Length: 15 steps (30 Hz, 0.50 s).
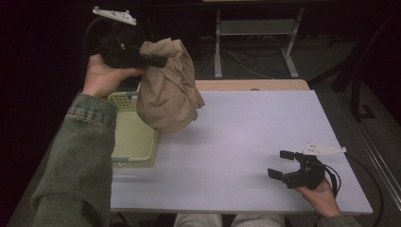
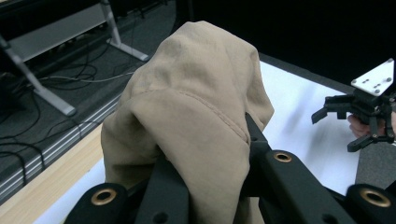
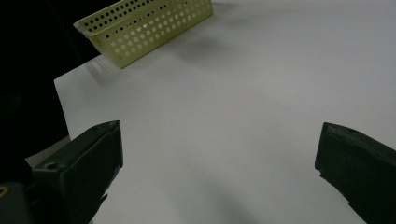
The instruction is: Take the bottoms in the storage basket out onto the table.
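Raised left gripper (image 1: pixel 158 60) pinches a bunched tan cloth (image 1: pixel 170 90) hanging just above the yellow basket (image 1: pixel 135 142); far from the basket, right gripper (image 1: pixel 282 164) rests spread.

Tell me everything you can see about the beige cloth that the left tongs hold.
The beige cloth is a soft, matte fabric, bunched into a rounded, creased bundle with a stitched seam visible in the left gripper view. The left tongs are shut on its upper part, and it hangs in the air over the right edge of the yellow perforated basket, above the white table, touching neither.
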Tool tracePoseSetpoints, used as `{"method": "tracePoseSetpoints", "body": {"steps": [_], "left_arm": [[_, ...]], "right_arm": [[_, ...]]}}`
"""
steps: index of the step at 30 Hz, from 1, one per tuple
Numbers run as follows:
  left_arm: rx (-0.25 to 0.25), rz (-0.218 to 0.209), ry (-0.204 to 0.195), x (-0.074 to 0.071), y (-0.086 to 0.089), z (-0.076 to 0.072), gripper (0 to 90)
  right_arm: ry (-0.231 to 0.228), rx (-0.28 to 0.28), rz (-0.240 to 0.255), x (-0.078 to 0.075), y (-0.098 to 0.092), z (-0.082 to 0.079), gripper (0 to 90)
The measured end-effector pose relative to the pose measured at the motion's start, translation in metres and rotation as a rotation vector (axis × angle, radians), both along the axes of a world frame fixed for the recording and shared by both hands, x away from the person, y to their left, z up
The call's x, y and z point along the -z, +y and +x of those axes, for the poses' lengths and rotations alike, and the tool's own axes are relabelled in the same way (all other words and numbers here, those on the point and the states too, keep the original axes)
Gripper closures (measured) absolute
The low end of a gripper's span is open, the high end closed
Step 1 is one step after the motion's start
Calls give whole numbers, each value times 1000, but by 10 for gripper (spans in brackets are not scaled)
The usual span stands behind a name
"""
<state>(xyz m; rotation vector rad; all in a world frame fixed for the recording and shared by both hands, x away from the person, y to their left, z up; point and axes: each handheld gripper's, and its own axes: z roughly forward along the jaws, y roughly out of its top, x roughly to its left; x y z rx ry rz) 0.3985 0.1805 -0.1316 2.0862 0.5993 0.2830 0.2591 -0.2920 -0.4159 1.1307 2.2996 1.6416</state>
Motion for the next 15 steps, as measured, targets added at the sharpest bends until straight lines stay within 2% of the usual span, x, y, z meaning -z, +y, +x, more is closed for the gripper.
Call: {"method": "tracePoseSetpoints", "body": {"steps": [15], "left_arm": [[38, 10, 25, 12, -26, 11, 766]], "right_arm": [[5, 4, 4, -1, 0, -2, 6]]}}
